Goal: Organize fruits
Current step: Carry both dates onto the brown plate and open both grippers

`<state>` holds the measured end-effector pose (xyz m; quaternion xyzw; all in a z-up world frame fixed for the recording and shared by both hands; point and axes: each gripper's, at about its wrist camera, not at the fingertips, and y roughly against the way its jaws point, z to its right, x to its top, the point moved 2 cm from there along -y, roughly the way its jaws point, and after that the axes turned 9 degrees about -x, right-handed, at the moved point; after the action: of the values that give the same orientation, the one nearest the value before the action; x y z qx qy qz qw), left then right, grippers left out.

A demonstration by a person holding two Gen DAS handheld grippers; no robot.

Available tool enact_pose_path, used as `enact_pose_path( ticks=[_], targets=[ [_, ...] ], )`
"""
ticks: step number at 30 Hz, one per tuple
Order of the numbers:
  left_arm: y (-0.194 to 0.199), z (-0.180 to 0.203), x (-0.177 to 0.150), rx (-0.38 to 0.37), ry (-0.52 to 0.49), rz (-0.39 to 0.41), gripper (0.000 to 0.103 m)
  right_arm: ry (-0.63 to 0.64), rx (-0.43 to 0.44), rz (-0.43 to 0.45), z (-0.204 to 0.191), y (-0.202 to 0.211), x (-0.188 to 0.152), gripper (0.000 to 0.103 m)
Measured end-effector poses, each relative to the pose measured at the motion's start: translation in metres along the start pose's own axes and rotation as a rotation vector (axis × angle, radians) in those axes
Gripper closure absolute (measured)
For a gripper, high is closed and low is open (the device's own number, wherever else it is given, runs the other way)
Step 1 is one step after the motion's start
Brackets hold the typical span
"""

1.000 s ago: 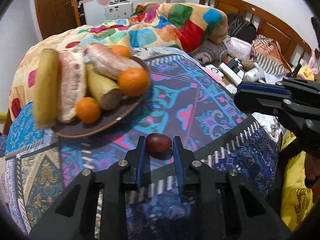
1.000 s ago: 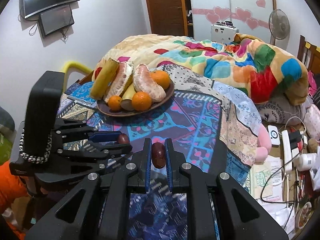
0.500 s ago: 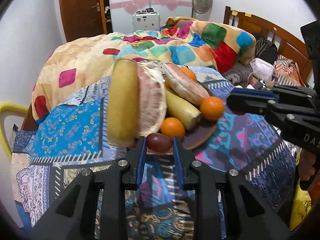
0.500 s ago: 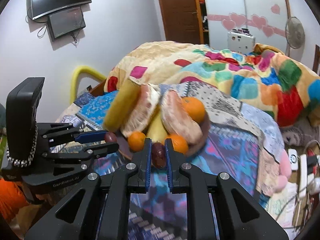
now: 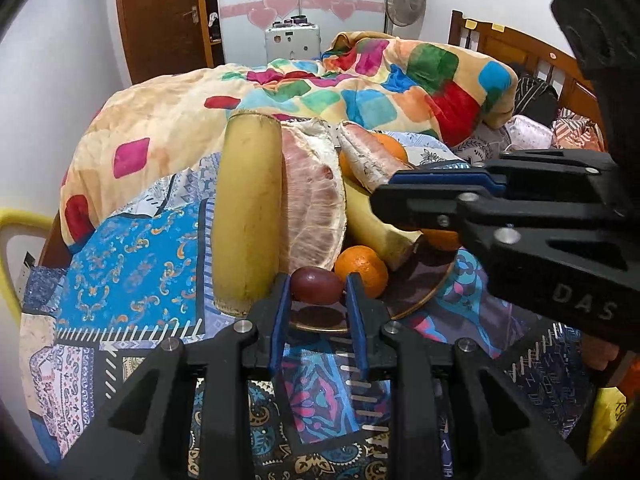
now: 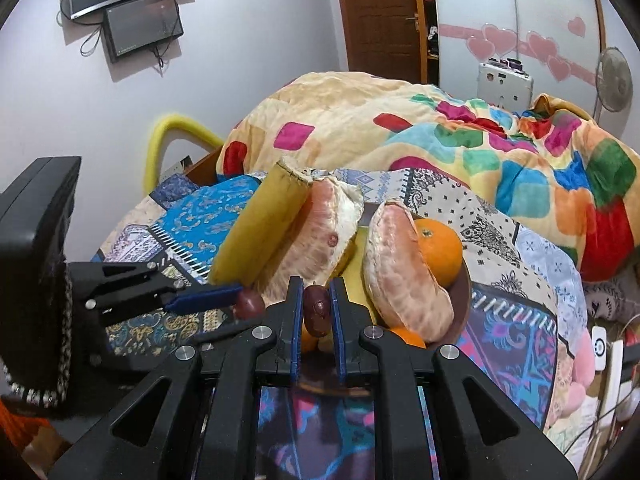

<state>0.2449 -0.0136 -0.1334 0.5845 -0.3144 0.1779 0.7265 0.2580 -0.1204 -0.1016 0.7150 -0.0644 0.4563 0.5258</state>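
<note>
My left gripper (image 5: 316, 286) is shut on a small dark red fruit (image 5: 316, 285), held just over the near rim of a brown plate (image 5: 424, 288). The plate carries a cut banana piece (image 5: 246, 208), pomelo segments (image 5: 316, 204) and oranges (image 5: 362, 268). My right gripper (image 6: 316, 292) is shut on a second dark red fruit (image 6: 317, 312), above the plate's front edge (image 6: 462, 292) and close to a pomelo segment (image 6: 400, 272). In the right wrist view the left gripper (image 6: 236, 300) shows at left with its fruit (image 6: 249, 304). The right gripper (image 5: 384, 192) reaches in over the plate in the left wrist view.
The plate rests on a patterned blue cloth (image 5: 132, 264) spread over a bed. A bunched multicoloured blanket (image 5: 360, 92) lies behind it. A wooden headboard (image 5: 516, 48) stands at the far right, and chargers and cables (image 6: 608, 352) lie beside the bed. A yellow padded rail (image 6: 168, 140) is at left.
Both grippers have moved toward the plate, each still holding its dark red fruit. The plate went from well ahead to right under the fingertips, and the right gripper now reaches over it.
</note>
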Motion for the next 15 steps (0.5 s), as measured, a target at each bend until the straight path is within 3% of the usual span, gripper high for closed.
enact_pose_path(
  ticks=[5, 8, 10, 15],
  targets=[
    [0.001, 0.0, -0.002, -0.004, -0.004, 0.012, 0.074, -0.004, 0.005, -0.041, 0.0, -0.012, 0.001, 0.09],
    [0.001, -0.001, -0.003, -0.01, -0.001, 0.015, 0.074, -0.006, 0.009, -0.052, 0.0, -0.014, 0.0, 0.085],
    [0.001, -0.002, -0.003, -0.018, 0.005, 0.016, 0.074, -0.005, 0.007, -0.049, -0.001, -0.014, 0.0, 0.076],
    [0.006, -0.004, -0.005, -0.037, 0.026, 0.018, 0.073, -0.01, 0.005, -0.017, -0.001, -0.004, 0.003, 0.075]
  ],
)
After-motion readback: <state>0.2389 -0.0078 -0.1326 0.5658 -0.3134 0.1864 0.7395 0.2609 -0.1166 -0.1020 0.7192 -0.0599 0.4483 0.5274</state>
